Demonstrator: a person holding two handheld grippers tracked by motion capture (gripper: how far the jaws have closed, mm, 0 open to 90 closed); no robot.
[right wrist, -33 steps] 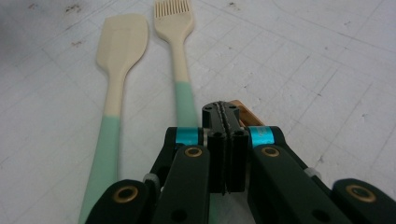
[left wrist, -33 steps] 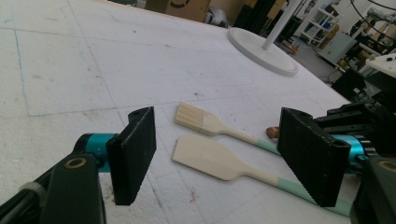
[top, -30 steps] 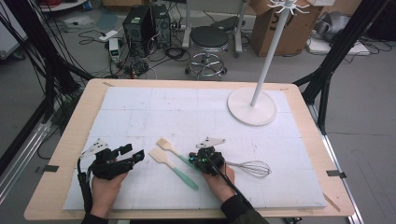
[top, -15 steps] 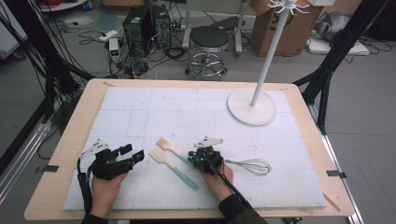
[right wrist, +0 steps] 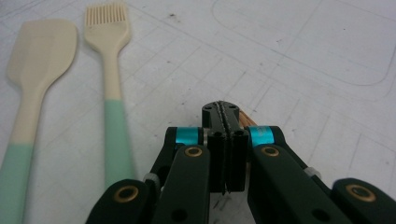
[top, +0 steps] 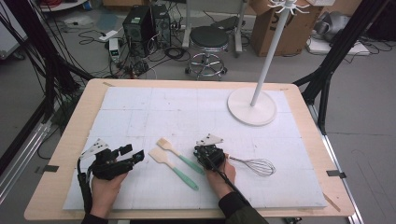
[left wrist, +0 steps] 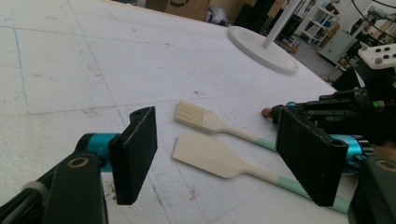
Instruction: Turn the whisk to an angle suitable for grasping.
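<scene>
From the high view, a wooden table (top: pixel 74 140) covered by a white foam sheet (top: pixel 187 116) is seen, with a white stand (top: pixel 252 105) at its far right; beyond the stand, a stool (top: pixel 208 44) and cables lie on the grey floor. Well nearer than the stand, the left gripper (top: pixel 133 156) is held released, the spatula (top: pixel 173 167) and brush (top: pixel 180 156) lying just to its right, and the right gripper (top: pixel 205 151) is clenched with the whisk (top: pixel 254 165) beside it. In the left gripper view, the wide-apart jaws frame the spatula (left wrist: pixel 219 158) and brush (left wrist: pixel 205 121), untouched. In the right gripper view, the pressed-together jaws are shown, a wooden tip (right wrist: pixel 245 119) just behind them; whether it is touched cannot be told. Nothing is seen moved since the earlier frames.
</scene>
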